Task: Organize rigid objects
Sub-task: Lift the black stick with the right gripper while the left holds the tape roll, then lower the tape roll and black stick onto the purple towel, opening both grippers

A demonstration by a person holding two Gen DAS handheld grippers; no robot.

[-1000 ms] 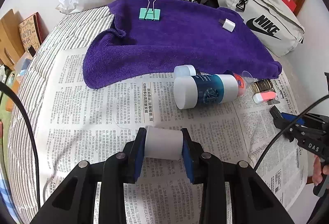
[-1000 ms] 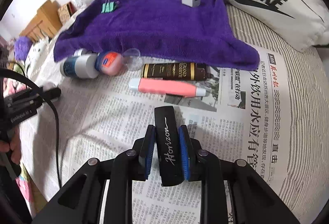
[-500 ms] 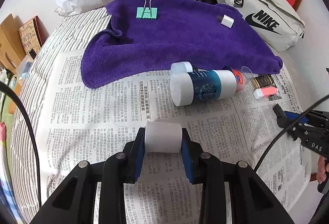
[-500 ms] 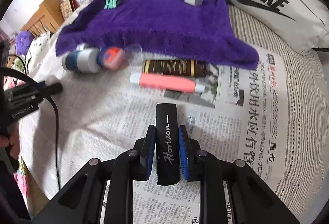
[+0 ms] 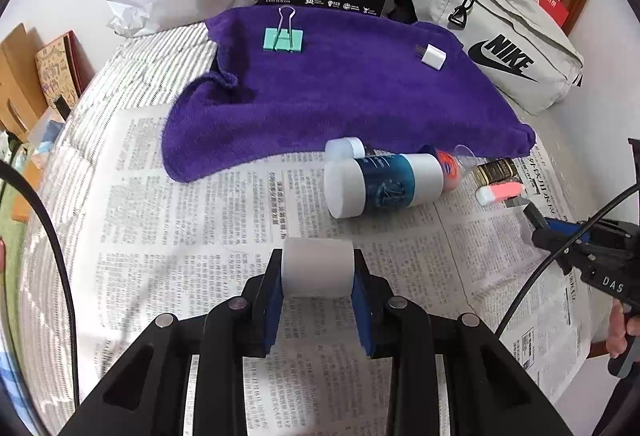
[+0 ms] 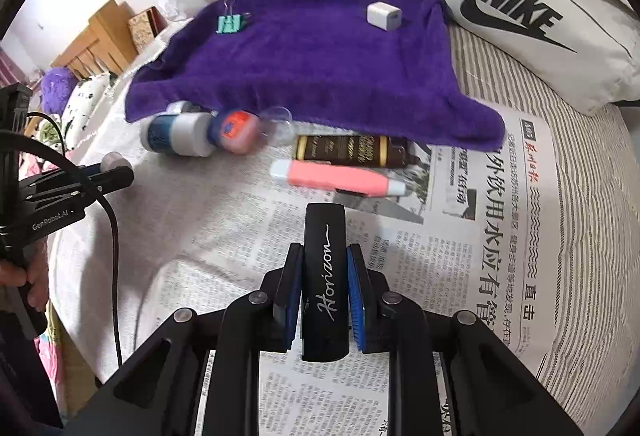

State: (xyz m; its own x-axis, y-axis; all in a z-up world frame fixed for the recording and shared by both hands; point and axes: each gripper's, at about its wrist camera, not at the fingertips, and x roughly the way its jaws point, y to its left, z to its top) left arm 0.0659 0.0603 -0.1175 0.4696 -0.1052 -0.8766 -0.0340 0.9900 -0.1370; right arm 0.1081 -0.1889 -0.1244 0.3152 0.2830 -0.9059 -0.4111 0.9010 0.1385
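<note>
The left gripper (image 5: pixel 318 272) points steeply downward, jaws clamped on a white cylinder (image 5: pixel 317 268). The right gripper (image 6: pixel 324 288) tilts likewise, gripping a black case (image 6: pixel 324 276).

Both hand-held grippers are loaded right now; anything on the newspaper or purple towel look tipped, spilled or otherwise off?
Nothing spilled or broken. The blue-and-white bottle lies on its side on the newspaper, bunched with a smaller white-capped bottle and an orange-lidded jar at the towel edge. The binder clip and white charger sit apart on the towel.
</note>
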